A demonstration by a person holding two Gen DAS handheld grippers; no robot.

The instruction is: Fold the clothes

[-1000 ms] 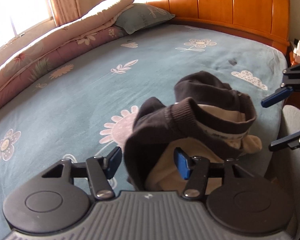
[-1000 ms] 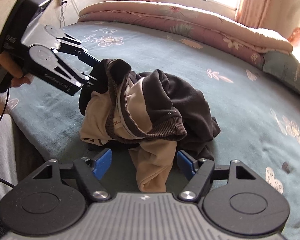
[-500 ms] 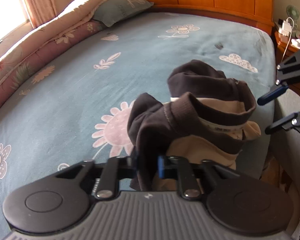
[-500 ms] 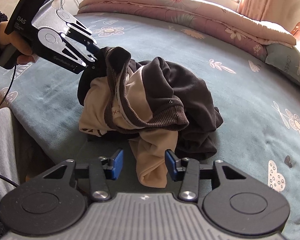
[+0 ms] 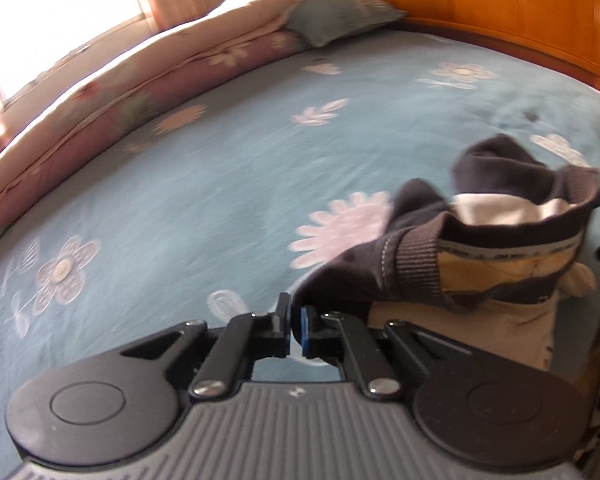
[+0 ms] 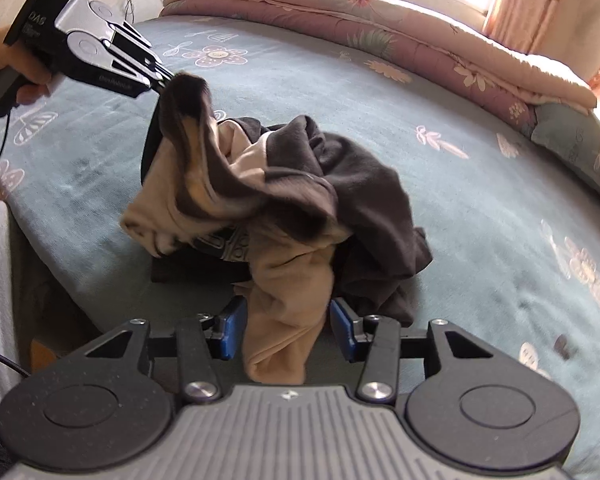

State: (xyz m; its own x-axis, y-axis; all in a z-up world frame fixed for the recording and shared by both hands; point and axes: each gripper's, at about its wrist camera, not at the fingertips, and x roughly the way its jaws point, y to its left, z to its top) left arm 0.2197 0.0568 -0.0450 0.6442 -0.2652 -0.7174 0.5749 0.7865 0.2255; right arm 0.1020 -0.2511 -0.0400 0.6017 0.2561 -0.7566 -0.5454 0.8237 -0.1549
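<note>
In the left wrist view the left gripper [image 5: 296, 326] has its two jaws pressed together on a dark fold of the one garment [image 5: 471, 256], a dark brown sweatshirt with a beige lining and a ribbed hem; the pinched cloth runs taut from the pads up to the bunched heap near the right edge of the bed [image 5: 204, 184]. The bed wears a blue sheet printed with white flowers. Along its far left edge lies one long rolled quilt [image 5: 148, 68], pink and cream, and one blue-green pillow [image 5: 335, 20] rests at the head against the orange wooden headboard [image 5: 519, 12]. At the right border two dark tips of the other gripper show beside the heap. In the right wrist view the right gripper [image 6: 287, 330] stands about half open, its two blue pads either side of a hanging beige flap of the garment [image 6: 339, 184] at the near edge of the bed [image 6: 479, 216]; whether the pads touch the flap cannot be told. The left gripper [image 6: 164, 80], held in a hand [image 6: 12, 60] at the upper left, lifts a dark corner of the garment above the sheet. The same quilt [image 6: 379, 28] lies along the far edge, the pillow [image 6: 579, 148] at the right.
</note>
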